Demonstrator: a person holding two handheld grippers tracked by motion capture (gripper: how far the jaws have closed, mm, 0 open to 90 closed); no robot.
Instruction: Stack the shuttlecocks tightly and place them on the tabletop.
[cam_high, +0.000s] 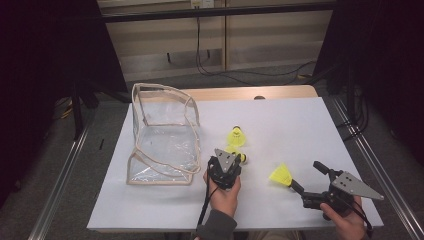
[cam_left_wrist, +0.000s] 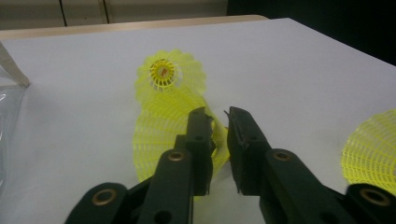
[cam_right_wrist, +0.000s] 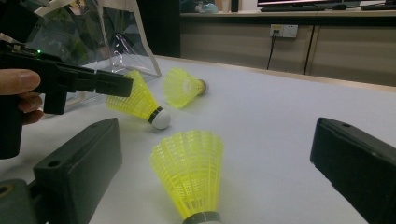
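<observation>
Yellow mesh of the middle shuttlecock (cam_left_wrist: 161, 135) is pinched in the left gripper (cam_left_wrist: 217, 122) at bench centre — another shuttlecock (cam_high: 237, 136) at its twelve o'clock — while the right gripper (cam_high: 308, 176) stands wide open around a third (cam_right_wrist: 192, 175).

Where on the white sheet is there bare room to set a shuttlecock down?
Free: the far right stretch beyond the yellow shuttlecock by the right gripper, and the near-left strip before the clear plastic bag. Crowded: the middle, where the left gripper pinches one shuttlecock's skirt beside another.
</observation>
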